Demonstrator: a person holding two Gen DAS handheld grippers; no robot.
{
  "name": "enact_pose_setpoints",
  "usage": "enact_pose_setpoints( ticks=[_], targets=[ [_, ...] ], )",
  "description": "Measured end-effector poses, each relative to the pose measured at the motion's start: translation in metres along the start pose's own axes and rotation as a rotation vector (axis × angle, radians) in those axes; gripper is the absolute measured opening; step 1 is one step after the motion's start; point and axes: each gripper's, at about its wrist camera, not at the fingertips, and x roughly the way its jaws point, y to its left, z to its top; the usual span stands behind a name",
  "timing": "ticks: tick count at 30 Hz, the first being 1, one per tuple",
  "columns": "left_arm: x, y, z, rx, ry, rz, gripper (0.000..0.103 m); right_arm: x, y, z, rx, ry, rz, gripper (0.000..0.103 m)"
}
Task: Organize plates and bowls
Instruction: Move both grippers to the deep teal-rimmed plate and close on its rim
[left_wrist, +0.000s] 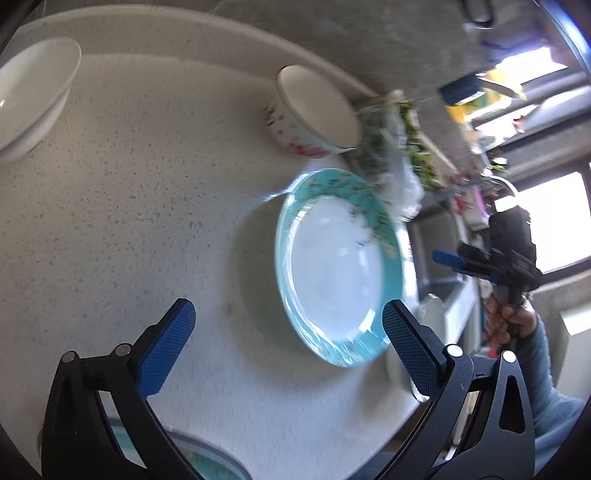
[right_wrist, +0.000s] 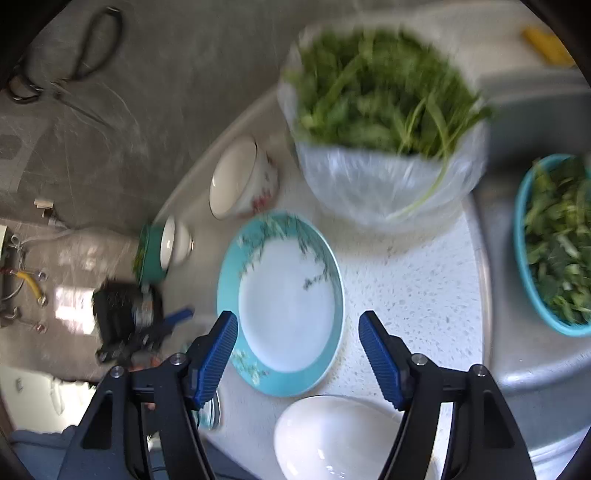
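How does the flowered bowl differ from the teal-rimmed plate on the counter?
The flowered bowl is deep with red flowers on its outer wall; the teal-rimmed plate is shallow with a broad teal band. The bowl sits by the back edge, the plate nearer the middle. Both are empty, white inside and held by neither gripper.

Plates, turquoise rim: I count one in full, the turquoise-rimmed plate (right_wrist: 286, 302); a second teal rim (left_wrist: 207, 461) peeks in at the bottom of my left view.
Bowls, plain white: one white bowl (right_wrist: 332, 439).
Bowls, flowered: one floral bowl (right_wrist: 242, 179).
Stacked pieces at counter edge: I make out one small white bowl (right_wrist: 175, 240) in a green dish (right_wrist: 149, 254).
Bags of greens: one plastic bag of greens (right_wrist: 384, 147).
Basins of greens: one teal basin (right_wrist: 524, 266).
Grippers: two, left gripper (left_wrist: 288, 328) and right gripper (right_wrist: 297, 343).
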Motion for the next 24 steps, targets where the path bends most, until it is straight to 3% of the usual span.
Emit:
enact_pose_setpoints(
  ticks=[5, 9, 10, 11, 14, 18, 21, 24],
  targets=[
    [0.039, 0.001, 0.007, -0.017, 0.042, 0.063, 0.1, 0.032, -0.018, 0.017, -0.009, 0.096, 0.029, 0.071],
    [0.058, -0.004, 0.012, 0.022, 0.058, 0.122, 0.081, 0.046, -0.021, 0.016, -0.006, 0.137, 0.038, 0.066],
    [0.06, -0.006, 0.014, 0.029, 0.061, 0.125, 0.073, 0.05, -0.022, 0.015, -0.007, 0.148, 0.04, 0.064],
    [0.063, -0.009, 0.016, 0.032, 0.068, 0.127, 0.059, 0.051, -0.025, 0.016, -0.01, 0.156, 0.038, 0.062],
    [0.066, -0.018, 0.015, 0.07, 0.074, 0.16, 0.054, 0.057, -0.025, 0.017, -0.012, 0.174, 0.042, 0.056],
    [0.074, -0.023, 0.013, 0.082, 0.091, 0.142, 0.027, 0.061, -0.028, 0.018, -0.006, 0.189, 0.041, 0.052],
    [0.074, -0.022, 0.011, 0.085, 0.095, 0.131, 0.019, 0.07, -0.029, 0.019, 0.01, 0.205, 0.032, 0.042],
    [0.072, -0.018, 0.01, 0.073, 0.092, 0.121, 0.014, 0.078, -0.028, 0.019, 0.022, 0.217, 0.029, 0.024]
  ],
)
